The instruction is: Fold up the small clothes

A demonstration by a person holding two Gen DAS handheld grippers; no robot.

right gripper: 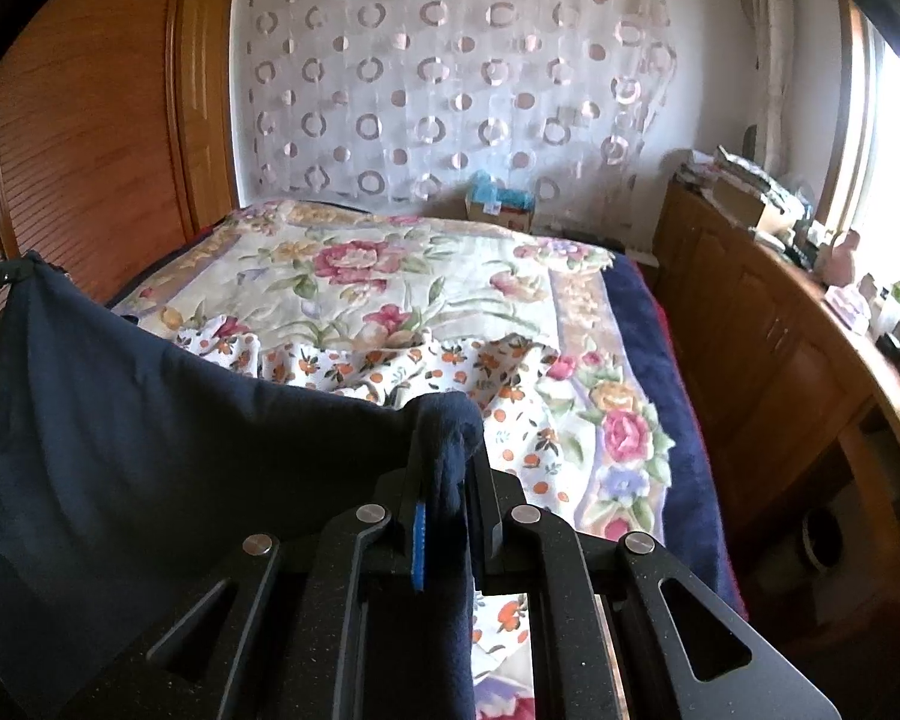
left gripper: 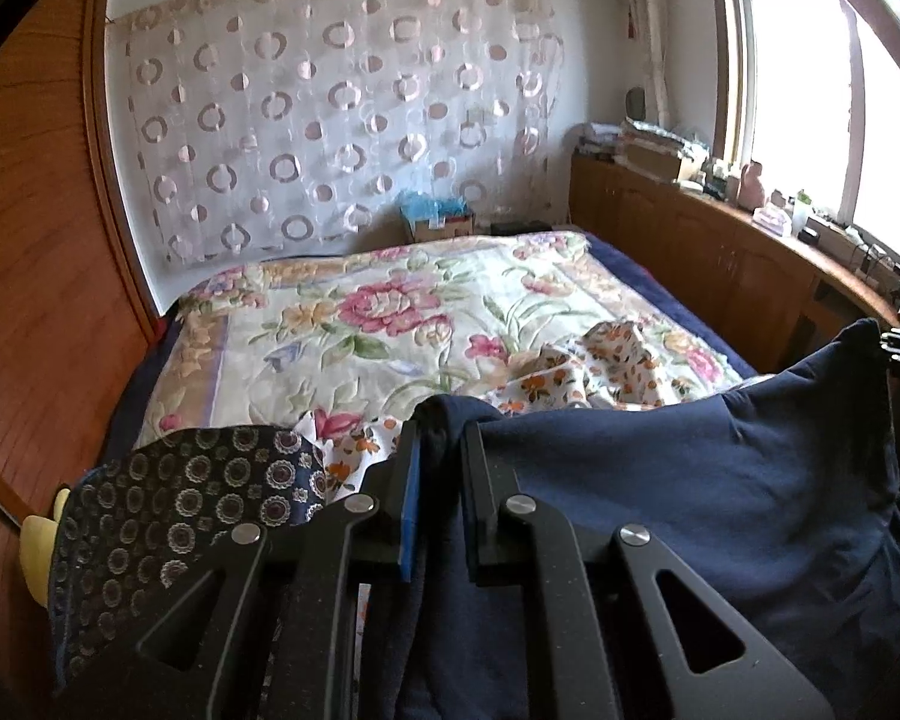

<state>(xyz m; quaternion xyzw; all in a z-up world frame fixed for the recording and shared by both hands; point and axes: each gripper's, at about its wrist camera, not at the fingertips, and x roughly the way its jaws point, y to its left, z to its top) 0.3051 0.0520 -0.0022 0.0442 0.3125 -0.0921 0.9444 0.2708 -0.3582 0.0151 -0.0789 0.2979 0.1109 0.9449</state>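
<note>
Pinching navy garment (left gripper: 660,480) between 2 grippers

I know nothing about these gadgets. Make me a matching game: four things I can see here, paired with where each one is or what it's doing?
Things:
1. navy garment
2. orange-flowered cloth
3. dark patterned cloth
4. cardboard box

States:
A. crumpled on the floral bedspread
B. at the bed's far end
C. stretched between left gripper and right gripper
D. draped at left gripper's left

Pairs: 1-C, 2-A, 3-D, 4-B
</note>
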